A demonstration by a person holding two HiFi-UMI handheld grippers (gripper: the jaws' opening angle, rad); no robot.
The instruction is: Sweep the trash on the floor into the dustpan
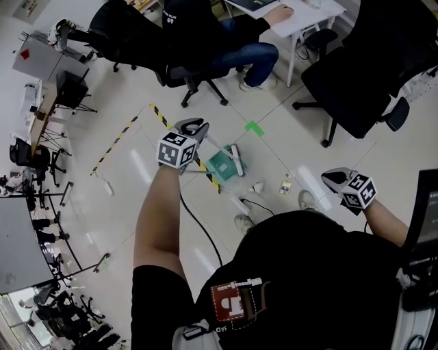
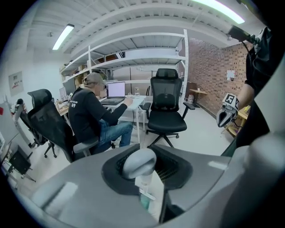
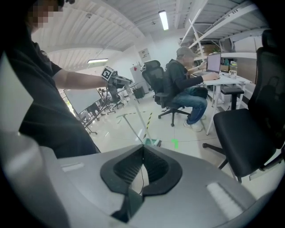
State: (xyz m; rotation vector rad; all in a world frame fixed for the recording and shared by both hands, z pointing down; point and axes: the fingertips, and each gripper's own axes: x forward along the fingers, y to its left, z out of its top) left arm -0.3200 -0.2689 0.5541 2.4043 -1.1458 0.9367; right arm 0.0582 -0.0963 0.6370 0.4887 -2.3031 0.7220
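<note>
My left gripper (image 1: 194, 126) is raised over the floor and shut on the grey rounded top of a white handle (image 2: 138, 161). The shaft runs down to a green dustpan (image 1: 222, 164) on the pale floor. From the right gripper view the dustpan (image 3: 152, 142) shows with a second thin T-topped pole (image 3: 120, 116) leaning beside it. A small white cup (image 1: 258, 186) and a yellow-blue packet (image 1: 285, 186) lie on the floor right of the dustpan. My right gripper (image 1: 335, 178) hangs off to the right, shut, with nothing between its pads (image 3: 143, 153).
A person sits on an office chair (image 1: 195, 72) at a white desk (image 1: 301, 17) ahead. A black chair (image 1: 356, 89) stands at the right. Yellow-black tape (image 1: 161, 116) and a green mark (image 1: 254, 128) lie on the floor. A black cable (image 1: 198, 225) runs near my feet.
</note>
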